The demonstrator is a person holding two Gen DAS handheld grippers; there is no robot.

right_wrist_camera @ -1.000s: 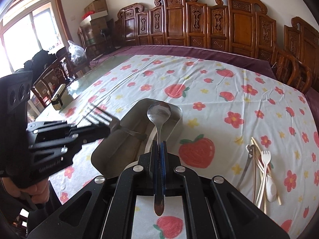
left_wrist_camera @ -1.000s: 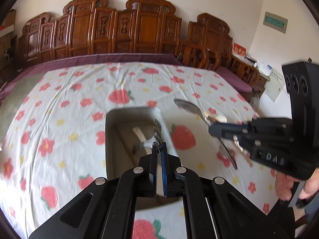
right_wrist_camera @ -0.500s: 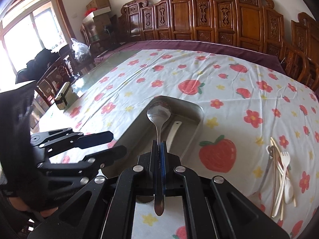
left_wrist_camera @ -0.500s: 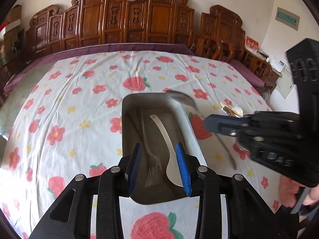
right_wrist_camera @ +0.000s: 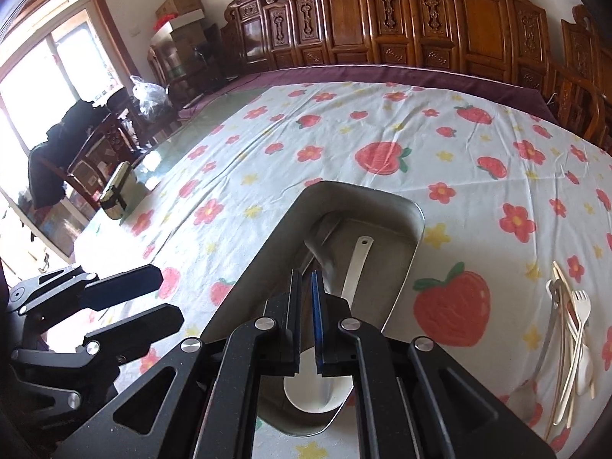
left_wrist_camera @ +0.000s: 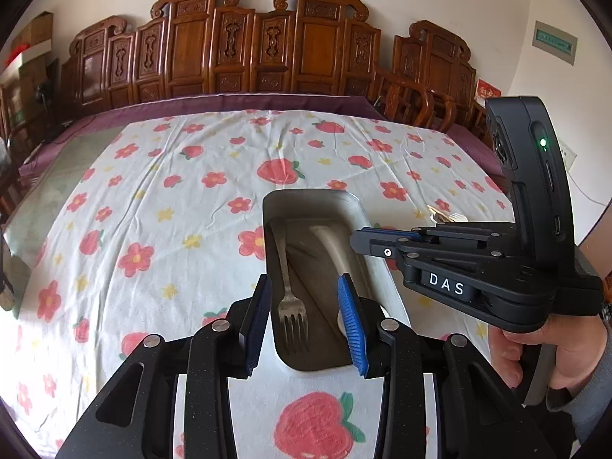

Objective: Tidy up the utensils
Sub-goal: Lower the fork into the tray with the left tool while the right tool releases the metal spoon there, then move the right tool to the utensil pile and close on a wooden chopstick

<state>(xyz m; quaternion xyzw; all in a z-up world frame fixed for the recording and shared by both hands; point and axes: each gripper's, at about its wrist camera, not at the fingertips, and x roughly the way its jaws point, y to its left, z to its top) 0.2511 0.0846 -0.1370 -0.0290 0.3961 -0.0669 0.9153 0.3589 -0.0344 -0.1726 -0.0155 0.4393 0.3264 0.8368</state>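
Carved wooden chairs line the far side of a long worktop (left_wrist_camera: 160, 206) spread with a strawberry-print cloth. On it sits a metal tray (left_wrist_camera: 355, 210), and in the tray lie a metal fork (left_wrist_camera: 291, 306), tines toward the camera, and a white spoon (right_wrist_camera: 354, 267).

Just above the near end of the tray hangs the left gripper (left_wrist_camera: 306, 317), its blue-padded jaws apart with nothing between them; the fork shows in the gap below, lying free on the tray floor. The right gripper (right_wrist_camera: 304, 306) hovers over the same tray with its jaws just starting to part from nearly together. A metal spoon was presumably its load (the bowl of one seems to show ahead of its tips), but I cannot tell from these views whether the pads still press on it.

The step in hand looks like dropping cutlery into the tray. Next, each gripper would need to lift clear and go to the loose pile (right_wrist_camera: 570, 329) on the cloth beside the tray, closing on one handle at a time.

Only the right wrist view shows that pile clearly: a white fork, chopsticks and more. The left wrist view alone shows the hand (left_wrist_camera: 550, 348) holding the right gripper, and the fork plainly.
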